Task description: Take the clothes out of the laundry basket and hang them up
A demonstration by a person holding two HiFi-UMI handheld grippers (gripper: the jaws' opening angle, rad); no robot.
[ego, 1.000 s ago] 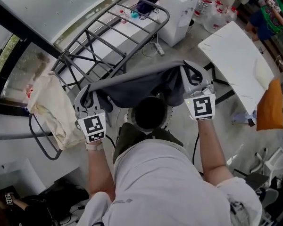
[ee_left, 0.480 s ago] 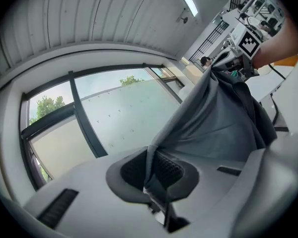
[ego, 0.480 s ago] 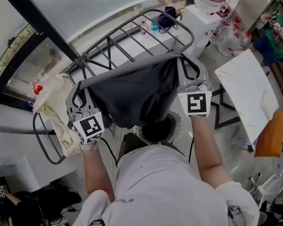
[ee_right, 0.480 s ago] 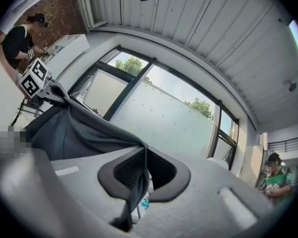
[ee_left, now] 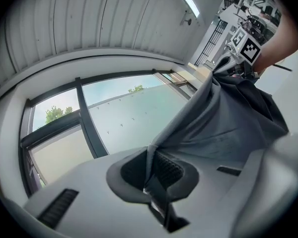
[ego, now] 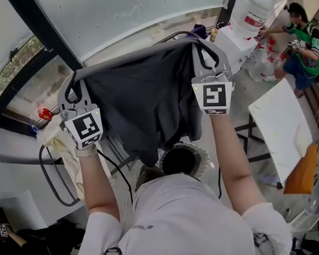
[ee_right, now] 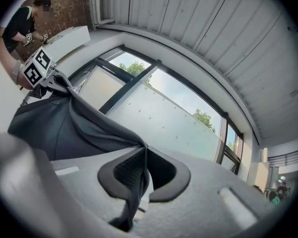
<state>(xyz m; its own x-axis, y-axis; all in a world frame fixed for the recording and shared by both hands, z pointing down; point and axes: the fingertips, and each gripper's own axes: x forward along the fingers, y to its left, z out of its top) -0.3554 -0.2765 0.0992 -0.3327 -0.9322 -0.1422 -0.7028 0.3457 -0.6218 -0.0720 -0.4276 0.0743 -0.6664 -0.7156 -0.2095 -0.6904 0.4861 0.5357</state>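
A dark grey garment (ego: 143, 102) hangs spread between both grippers, held up high in front of the window. My left gripper (ego: 74, 85) is shut on its left top corner; its own view shows the cloth (ee_left: 223, 118) pinched between the pads. My right gripper (ego: 202, 48) is shut on the right top corner, the cloth (ee_right: 54, 125) running from its jaws down to the left. Below the garment stands the round laundry basket (ego: 182, 161), its dark opening showing. The grey drying rack (ego: 50, 169) is mostly hidden behind the cloth; a cream cloth (ego: 56, 137) hangs on it at left.
A white cabinet (ego: 239, 44) with a large water bottle (ego: 251, 9) stands at the back right. A white table (ego: 282, 126) and an orange thing (ego: 300, 169) lie at right. A person (ego: 303, 41) in green stands at far right. The window wall (ego: 122, 15) is straight ahead.
Both grippers have risen and moved forward with the garment, which now hangs fully spread above the basket and covers most of the rack. The view has tilted up toward the window.
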